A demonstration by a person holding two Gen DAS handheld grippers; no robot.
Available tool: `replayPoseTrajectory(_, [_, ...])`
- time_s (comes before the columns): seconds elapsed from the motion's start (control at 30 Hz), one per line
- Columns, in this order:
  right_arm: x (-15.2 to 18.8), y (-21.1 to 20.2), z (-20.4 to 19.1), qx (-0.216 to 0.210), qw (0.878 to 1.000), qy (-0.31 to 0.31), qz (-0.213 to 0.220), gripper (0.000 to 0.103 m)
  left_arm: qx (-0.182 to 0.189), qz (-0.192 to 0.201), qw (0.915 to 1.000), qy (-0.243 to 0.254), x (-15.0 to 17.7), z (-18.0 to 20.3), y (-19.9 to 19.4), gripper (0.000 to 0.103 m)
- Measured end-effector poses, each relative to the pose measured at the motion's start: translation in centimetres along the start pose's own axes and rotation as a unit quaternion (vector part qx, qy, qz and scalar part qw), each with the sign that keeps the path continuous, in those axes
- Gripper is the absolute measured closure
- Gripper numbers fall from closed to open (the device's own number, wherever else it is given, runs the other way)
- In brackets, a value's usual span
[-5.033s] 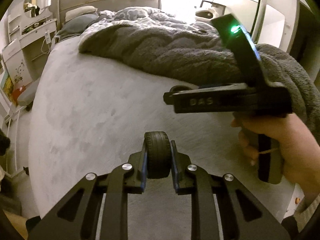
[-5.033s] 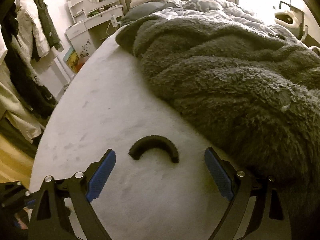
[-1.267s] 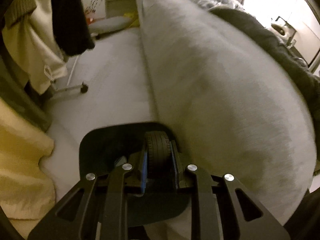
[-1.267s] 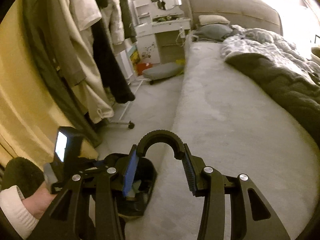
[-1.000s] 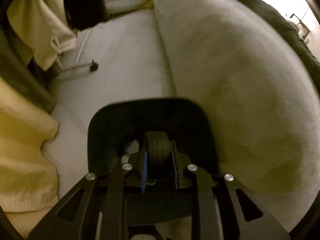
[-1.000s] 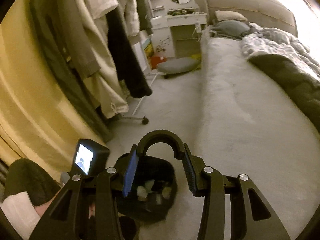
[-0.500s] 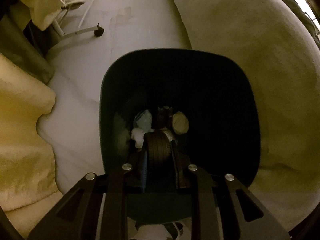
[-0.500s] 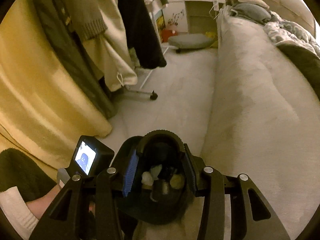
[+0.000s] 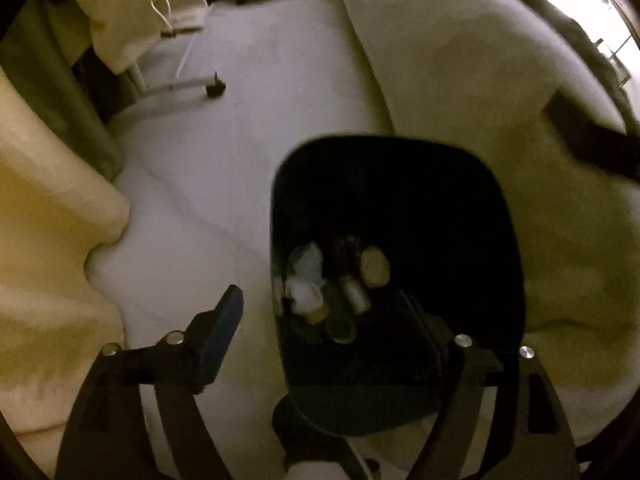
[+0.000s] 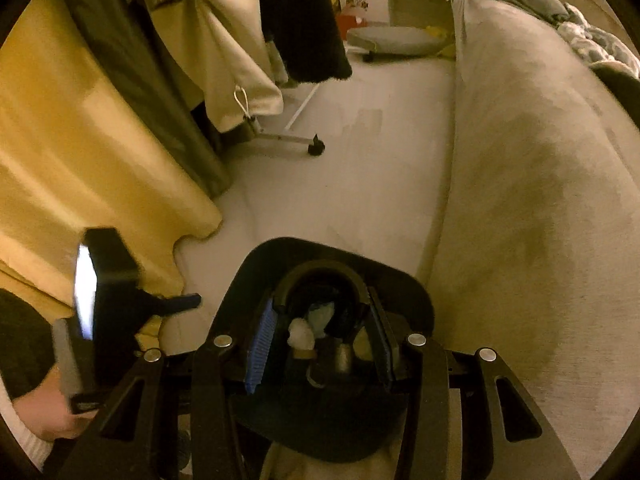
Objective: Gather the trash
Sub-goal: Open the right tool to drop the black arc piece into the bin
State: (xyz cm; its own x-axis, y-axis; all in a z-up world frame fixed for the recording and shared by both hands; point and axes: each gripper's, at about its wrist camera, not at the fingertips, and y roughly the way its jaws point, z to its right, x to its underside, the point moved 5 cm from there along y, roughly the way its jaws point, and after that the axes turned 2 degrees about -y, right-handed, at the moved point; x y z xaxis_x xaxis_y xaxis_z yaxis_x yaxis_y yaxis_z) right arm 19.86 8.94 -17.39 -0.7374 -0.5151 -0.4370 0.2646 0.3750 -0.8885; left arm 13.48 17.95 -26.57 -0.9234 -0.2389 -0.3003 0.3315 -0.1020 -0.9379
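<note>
A black trash bin (image 9: 496,216) stands on the floor beside the bed, with several scraps of trash (image 9: 308,292) at its bottom. My left gripper (image 9: 324,320) is open and empty above the bin's near edge; the small black wheel it held is gone from its jaws. My right gripper (image 10: 322,332) is shut on a black arch-shaped piece (image 10: 320,276) and holds it over the bin (image 10: 416,300). The left gripper's body (image 10: 104,300) shows at the left of the right wrist view.
The grey bed (image 10: 540,200) runs along the right. Yellow bedding or curtain (image 10: 80,152) and hanging clothes (image 10: 248,60) are on the left, on a wheeled rack (image 10: 316,146). Pale floor (image 9: 240,140) lies between them.
Both grippers swung from the bed down over the bin. The left gripper opened and the wheel left its jaws. The right gripper still holds the arch piece, now lower over the bin.
</note>
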Motion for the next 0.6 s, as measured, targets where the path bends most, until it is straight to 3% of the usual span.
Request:
replayPoseTrajectory(0.33, [1.2, 3.3, 0.6, 0.009, 0.999, 0.013, -0.038, 0.059, 0.011, 0.073, 0.9972, -0.015, -1.9, -2.0, -3.9, 0.022])
replayPoseTrajectory(0.6, [2.4, 5.5, 1.3, 0.021, 0.997, 0.016, -0.071, 0.058, 0.022, 0.156, 0.9874, -0.019, -3.6, -1.1, -9.4, 0.013])
